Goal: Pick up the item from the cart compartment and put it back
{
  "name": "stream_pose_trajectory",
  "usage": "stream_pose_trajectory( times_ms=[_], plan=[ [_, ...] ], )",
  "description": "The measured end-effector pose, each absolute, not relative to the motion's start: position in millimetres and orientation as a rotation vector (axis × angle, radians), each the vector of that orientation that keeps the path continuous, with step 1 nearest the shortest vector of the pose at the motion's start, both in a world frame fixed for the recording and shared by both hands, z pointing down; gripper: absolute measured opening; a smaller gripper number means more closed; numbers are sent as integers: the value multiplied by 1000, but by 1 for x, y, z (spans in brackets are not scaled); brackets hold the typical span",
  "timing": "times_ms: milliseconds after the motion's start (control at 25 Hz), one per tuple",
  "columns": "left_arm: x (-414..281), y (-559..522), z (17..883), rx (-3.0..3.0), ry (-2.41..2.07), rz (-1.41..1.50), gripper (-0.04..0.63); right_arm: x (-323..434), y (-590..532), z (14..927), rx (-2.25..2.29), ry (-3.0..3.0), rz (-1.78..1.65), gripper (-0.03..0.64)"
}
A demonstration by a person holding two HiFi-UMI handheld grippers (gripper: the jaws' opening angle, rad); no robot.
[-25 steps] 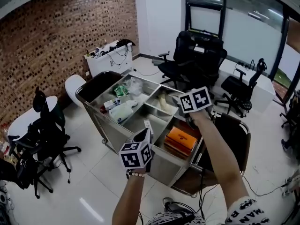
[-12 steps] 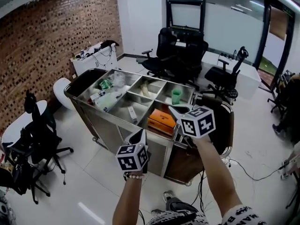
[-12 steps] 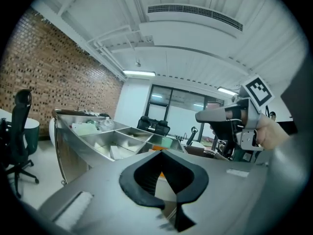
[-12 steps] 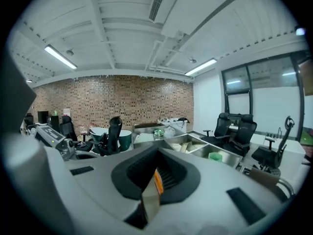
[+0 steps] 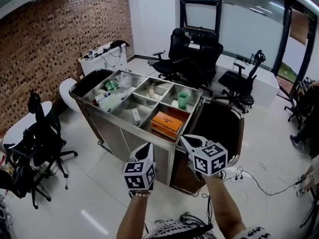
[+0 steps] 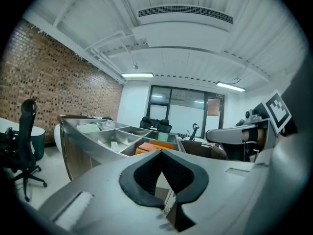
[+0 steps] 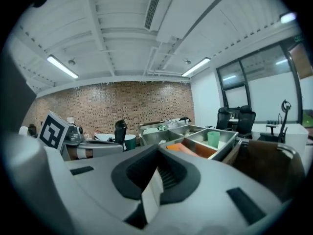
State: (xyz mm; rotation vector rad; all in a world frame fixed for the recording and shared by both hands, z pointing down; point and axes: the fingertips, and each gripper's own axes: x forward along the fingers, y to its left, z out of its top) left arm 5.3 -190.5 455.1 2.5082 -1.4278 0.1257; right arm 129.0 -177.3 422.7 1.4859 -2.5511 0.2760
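The cart (image 5: 119, 133) is standing mid-floor, its compartments facing upward. A box (image 5: 167, 123) is lying in the near right compartment, and a cup (image 5: 183, 100) is standing upright in the compartment just behind it. Packaged items (image 5: 113, 99) are lying heaped in the long left compartment. A hanging bag (image 5: 222, 128) is sitting at the cart's right end. Office chairs (image 5: 197, 54) are standing behind the cart. Another chair (image 5: 42, 133) is standing to its left, beside a round table (image 5: 17, 126). The left gripper (image 5: 147, 147) and right gripper (image 5: 187, 140) are hovering side by side before the cart, apart from it.
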Motion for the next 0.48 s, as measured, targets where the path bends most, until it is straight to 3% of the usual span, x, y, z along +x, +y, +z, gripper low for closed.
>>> stream_pose_trajectory(
  times_ms=[480],
  plan=[
    [14,-164,477,2439,-1514,133,2,125,-153,463,1415,-2623,358,12]
  ],
)
